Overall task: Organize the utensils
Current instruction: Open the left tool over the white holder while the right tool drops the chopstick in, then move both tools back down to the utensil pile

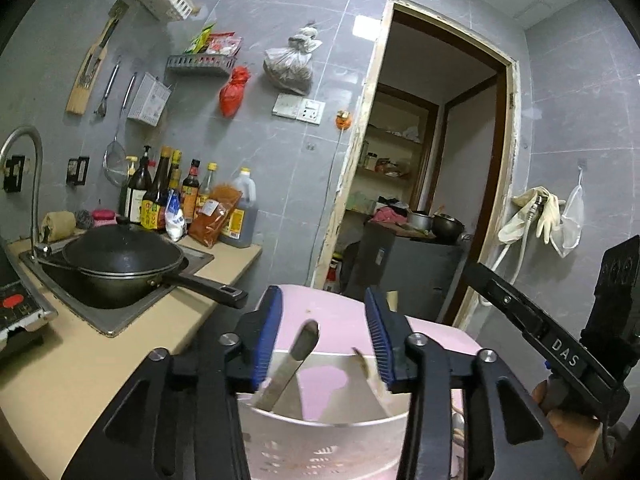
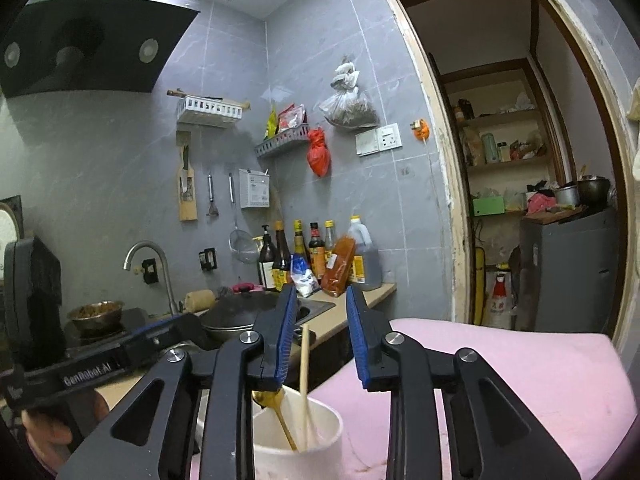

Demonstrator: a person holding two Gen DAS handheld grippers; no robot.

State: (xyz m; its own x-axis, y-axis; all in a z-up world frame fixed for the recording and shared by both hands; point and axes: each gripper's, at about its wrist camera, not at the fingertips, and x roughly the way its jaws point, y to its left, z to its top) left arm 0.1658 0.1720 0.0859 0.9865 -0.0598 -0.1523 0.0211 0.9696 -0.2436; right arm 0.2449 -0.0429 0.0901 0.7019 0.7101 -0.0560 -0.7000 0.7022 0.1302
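In the left wrist view, a white perforated utensil holder (image 1: 304,452) stands on a pink surface (image 1: 440,340) right under my left gripper (image 1: 322,300). A flat metal utensil handle (image 1: 302,354) leans out of it between the blue pads (image 1: 266,344), touching neither; this gripper is open. A brown-tipped piece (image 1: 360,360) sticks up by the right pad. In the right wrist view, my right gripper (image 2: 320,292) is open over a white cup (image 2: 320,440) holding a wooden chopstick (image 2: 305,376) and a gold spoon (image 2: 280,412). The chopstick rises free between the pads.
To the left, a beige counter (image 1: 120,344) carries a sink with a black wok (image 1: 120,260), its handle pointing toward me, and sauce bottles (image 1: 168,200) behind. An induction cooker (image 1: 16,308) sits at the far left. Wall racks hang above. An open doorway (image 1: 432,168) lies ahead.
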